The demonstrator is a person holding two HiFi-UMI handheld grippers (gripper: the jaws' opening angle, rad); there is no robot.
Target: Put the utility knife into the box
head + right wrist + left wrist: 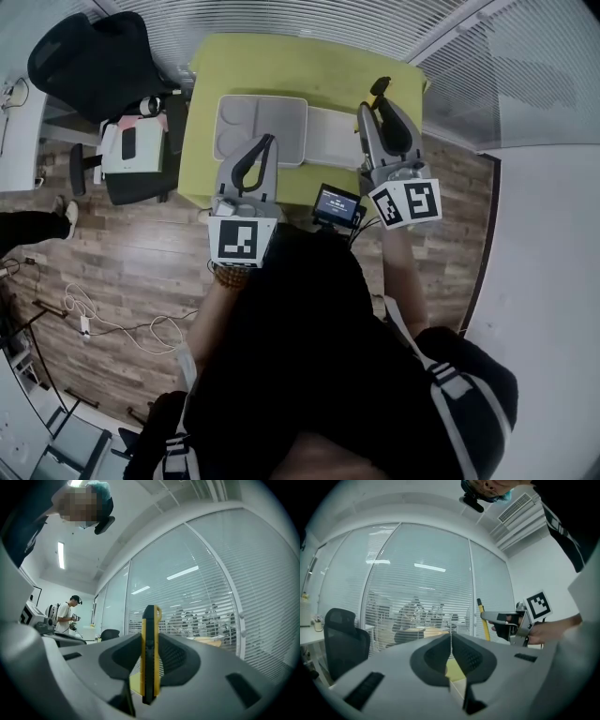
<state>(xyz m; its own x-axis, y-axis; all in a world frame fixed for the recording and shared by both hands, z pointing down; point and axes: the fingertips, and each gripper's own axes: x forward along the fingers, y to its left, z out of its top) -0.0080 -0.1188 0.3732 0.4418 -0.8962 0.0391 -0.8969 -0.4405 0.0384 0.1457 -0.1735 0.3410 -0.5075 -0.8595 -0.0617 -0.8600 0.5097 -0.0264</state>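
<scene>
Over the table [281,66], our right gripper [150,645] clamps the utility knife [150,620]; the left gripper [451,644] is closed, empty. The knife may swivel and miss the box [281,131].

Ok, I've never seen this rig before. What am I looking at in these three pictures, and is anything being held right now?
No robot here: a person holds a two-jaw gripper in each hand. The head view looks down from the person's head; the other two cameras ride on the grippers and look along their jaws. In the head view the left gripper and right gripper point toward a green table bearing a grey box. A small screen sits at its near edge. The right gripper's jaws are closed on the yellow-and-black utility knife, standing upright. The left gripper's jaws are together, with nothing between them.
</scene>
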